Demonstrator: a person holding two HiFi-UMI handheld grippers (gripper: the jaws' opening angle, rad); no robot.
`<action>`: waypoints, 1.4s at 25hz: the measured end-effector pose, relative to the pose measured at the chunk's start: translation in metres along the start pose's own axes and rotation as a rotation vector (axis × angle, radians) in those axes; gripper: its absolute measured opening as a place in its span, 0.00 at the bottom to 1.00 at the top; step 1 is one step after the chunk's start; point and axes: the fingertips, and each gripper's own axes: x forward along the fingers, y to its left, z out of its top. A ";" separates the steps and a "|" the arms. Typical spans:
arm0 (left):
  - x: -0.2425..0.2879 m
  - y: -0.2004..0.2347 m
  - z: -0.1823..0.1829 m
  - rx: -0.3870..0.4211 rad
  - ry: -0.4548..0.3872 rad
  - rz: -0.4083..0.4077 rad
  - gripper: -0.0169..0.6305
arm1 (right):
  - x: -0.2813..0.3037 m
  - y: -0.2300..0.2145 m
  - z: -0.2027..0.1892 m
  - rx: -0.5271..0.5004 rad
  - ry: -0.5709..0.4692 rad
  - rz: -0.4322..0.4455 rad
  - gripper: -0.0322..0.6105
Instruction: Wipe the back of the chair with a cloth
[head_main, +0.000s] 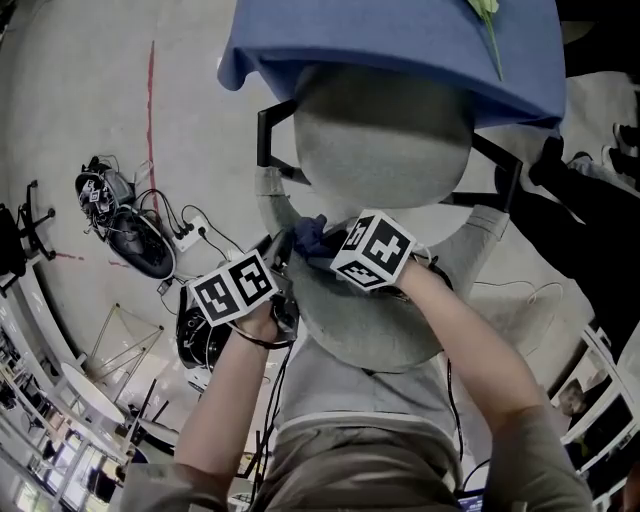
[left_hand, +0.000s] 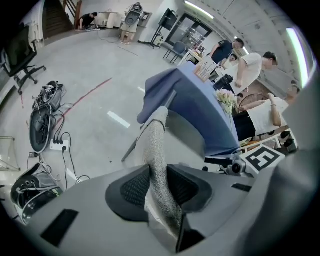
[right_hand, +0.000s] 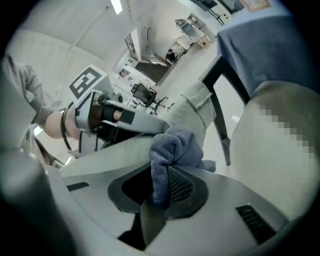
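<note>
The grey fabric chair stands right below me, its seat (head_main: 385, 135) tucked toward the table and its curved back (head_main: 360, 325) nearest me. My left gripper (head_main: 283, 265) is shut on the back's left edge; in the left gripper view the pads of the left gripper (left_hand: 159, 186) pinch that grey edge (left_hand: 156, 150). My right gripper (head_main: 322, 243) is shut on a bunched blue cloth (head_main: 310, 232), which it holds at the top of the back, close beside the left gripper. In the right gripper view the blue cloth (right_hand: 172, 147) sticks out of the right gripper (right_hand: 161, 186), against the grey back (right_hand: 197, 107).
A table under a blue cover (head_main: 400, 50) overhangs the seat. Cables, a power strip and gear (head_main: 140, 235) lie on the floor at the left, near a black office chair (head_main: 20, 235). People (left_hand: 250, 65) are beyond the table.
</note>
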 end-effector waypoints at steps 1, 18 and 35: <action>0.000 0.000 0.000 0.000 0.001 0.000 0.22 | -0.004 0.006 -0.015 -0.005 0.062 0.032 0.18; -0.002 0.000 0.000 -0.025 -0.010 -0.020 0.22 | -0.231 -0.070 -0.192 -0.115 0.932 -0.381 0.18; -0.002 -0.003 0.002 -0.031 -0.011 -0.020 0.22 | -0.022 0.044 0.004 -0.212 0.225 -0.059 0.18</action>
